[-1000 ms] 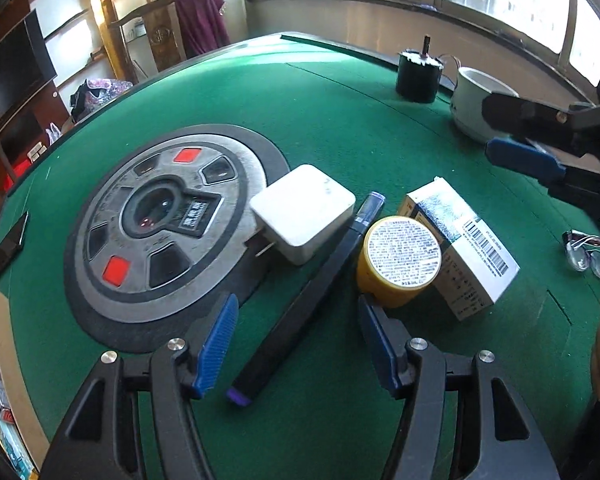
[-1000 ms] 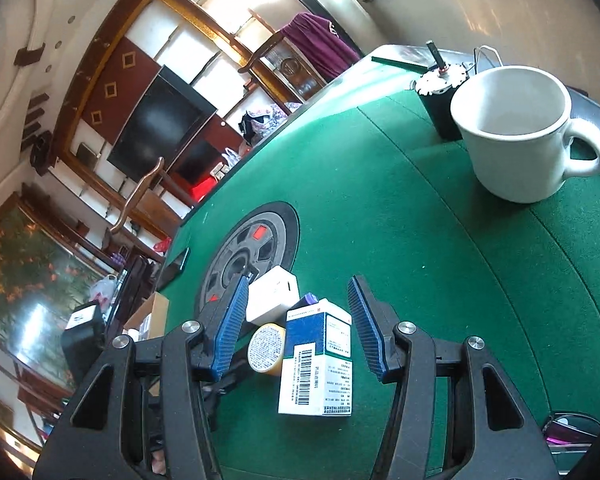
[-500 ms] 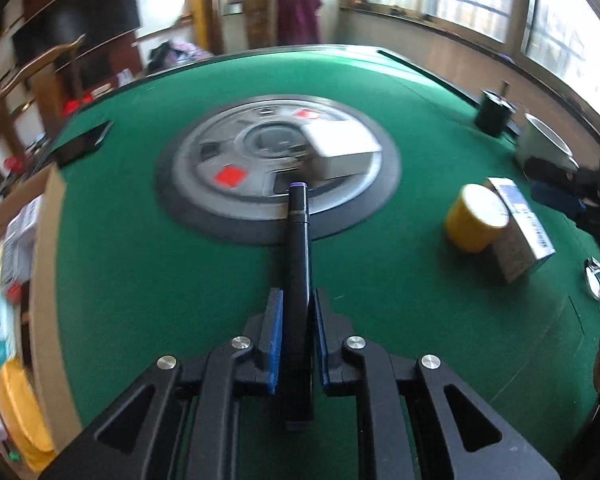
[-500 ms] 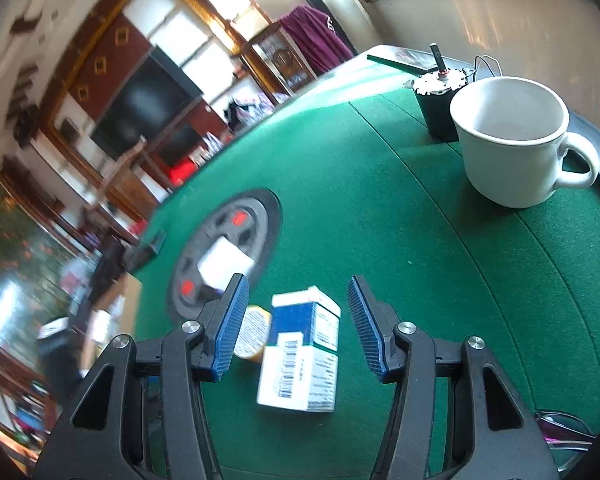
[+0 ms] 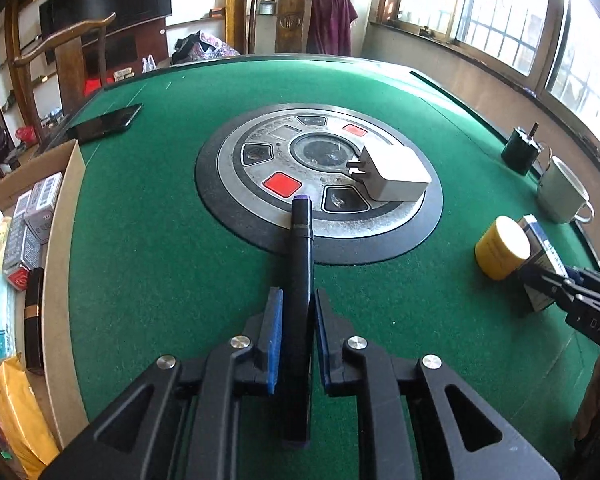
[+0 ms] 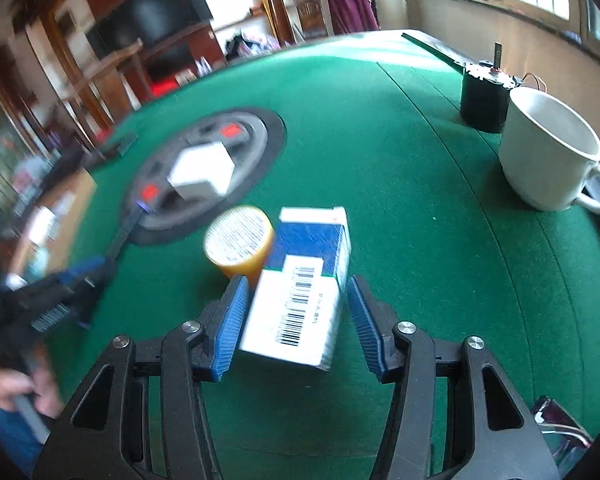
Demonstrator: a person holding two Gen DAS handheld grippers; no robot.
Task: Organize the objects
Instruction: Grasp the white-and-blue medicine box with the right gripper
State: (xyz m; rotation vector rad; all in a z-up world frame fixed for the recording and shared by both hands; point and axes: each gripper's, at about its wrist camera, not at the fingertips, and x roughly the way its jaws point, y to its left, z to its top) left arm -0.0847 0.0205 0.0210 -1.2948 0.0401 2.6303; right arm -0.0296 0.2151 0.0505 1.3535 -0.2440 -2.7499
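Pen (image 5: 298,280) | left jaws now clamped on it, lifted toward cardboard box (image 5: 60,216) | right jaws closing around carton (image 6: 300,292), gap remains | both pickups underway

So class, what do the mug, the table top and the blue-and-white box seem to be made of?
Mug: likely glazed ceramic, with a thick white glossy wall. Table top: looks like green felt, matte and fuzzy. Box: probably printed cardboard, with folded edges and a barcode.

Wrist views, possibly sharing table (image 5: 148,264)
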